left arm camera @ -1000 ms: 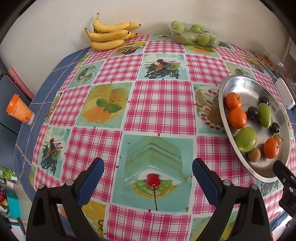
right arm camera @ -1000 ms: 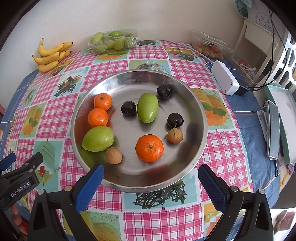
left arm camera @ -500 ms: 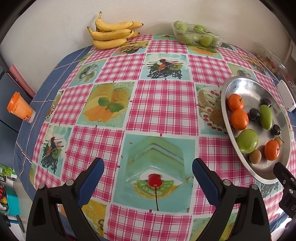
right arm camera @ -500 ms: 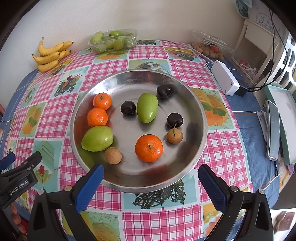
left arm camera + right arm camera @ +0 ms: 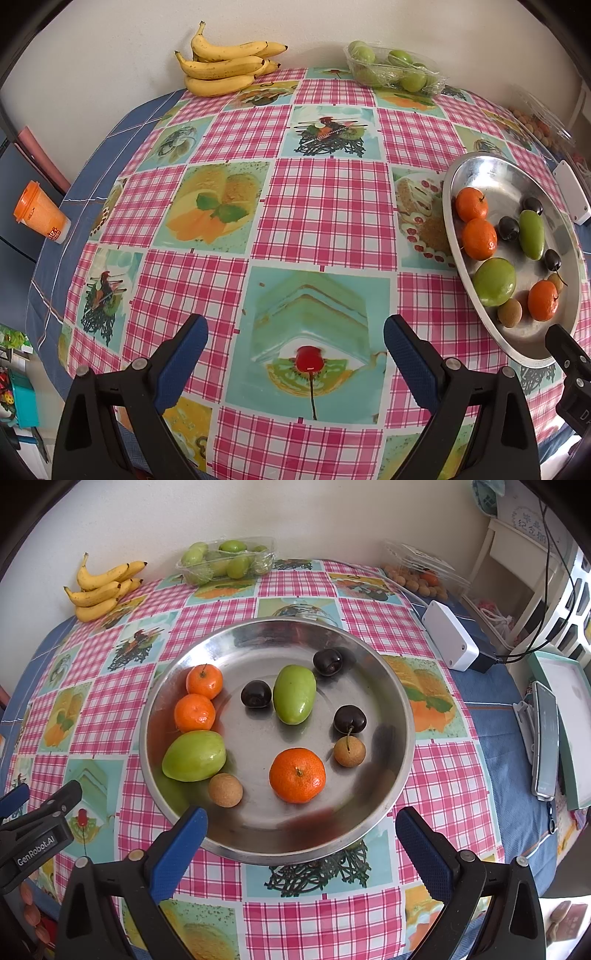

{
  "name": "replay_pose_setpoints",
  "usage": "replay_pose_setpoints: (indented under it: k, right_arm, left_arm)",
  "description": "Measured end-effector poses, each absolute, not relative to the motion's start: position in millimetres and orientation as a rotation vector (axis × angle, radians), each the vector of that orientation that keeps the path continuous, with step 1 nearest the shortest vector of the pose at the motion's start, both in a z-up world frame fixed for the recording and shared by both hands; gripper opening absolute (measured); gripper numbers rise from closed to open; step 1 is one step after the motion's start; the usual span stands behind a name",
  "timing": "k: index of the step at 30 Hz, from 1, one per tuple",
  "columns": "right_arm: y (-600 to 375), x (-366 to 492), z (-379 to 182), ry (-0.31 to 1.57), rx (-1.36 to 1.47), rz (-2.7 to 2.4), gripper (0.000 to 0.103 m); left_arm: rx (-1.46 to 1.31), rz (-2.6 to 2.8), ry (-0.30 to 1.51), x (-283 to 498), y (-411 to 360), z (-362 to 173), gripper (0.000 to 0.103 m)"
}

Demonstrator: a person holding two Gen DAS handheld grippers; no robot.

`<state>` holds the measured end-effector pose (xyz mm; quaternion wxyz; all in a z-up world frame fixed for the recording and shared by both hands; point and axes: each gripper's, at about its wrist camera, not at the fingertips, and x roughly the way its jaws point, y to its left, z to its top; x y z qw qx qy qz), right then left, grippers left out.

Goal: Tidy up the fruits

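**Both hand-held grippers wide and empty above a fruit-laden tabletop**

You held the left hand-held gripper [image 5: 295, 354] low in its frame, its blue-padded fingers [image 5: 181, 354] spread wide with nothing between them, over a bare patch of the pink-checked tablecloth [image 5: 325, 206] printed with a cherry dessert. At the right edge of that view sat the steel dish [image 5: 491, 166], and a bunch of bananas [image 5: 225, 66] lay at the top centre against the wall. An orange cup [image 5: 38, 212] stood at the left edge, off the checked cloth.

Your right hand-held gripper [image 5: 301, 843] was likewise wide and empty at the bottom of its frame, its finger tips near the dish's near rim. The dish filled the middle of that view. In it were three tangerines: two touching at the left [image 5: 204, 681] [image 5: 194, 712] and one at lower centre [image 5: 297, 775]. Two green mangoes lay inside, one at lower left [image 5: 194, 756], one upright in the middle [image 5: 294, 694]. Three dark cherries [image 5: 256, 693] [image 5: 327, 661] [image 5: 350, 719] and two small brown fruits [image 5: 225, 790] [image 5: 349, 751] lay scattered among them. A clear tray of green fruit [image 5: 227, 559] sat at the top centre, and a white box [image 5: 448, 640] at the upper right.
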<state>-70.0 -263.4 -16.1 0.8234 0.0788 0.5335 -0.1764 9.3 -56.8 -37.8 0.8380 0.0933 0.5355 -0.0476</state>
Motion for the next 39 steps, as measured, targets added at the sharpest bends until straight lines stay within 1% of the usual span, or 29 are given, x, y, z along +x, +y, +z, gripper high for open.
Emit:
replay_pose_setpoints:
  k: [39]
  right_arm:
    - [-261.8,-69.4,-17.6,1.143,0.154,-0.369,0.103]
  left_arm:
    - [0.173,-0.089,1.119,8.3,-57.3,-33.2,0.096]
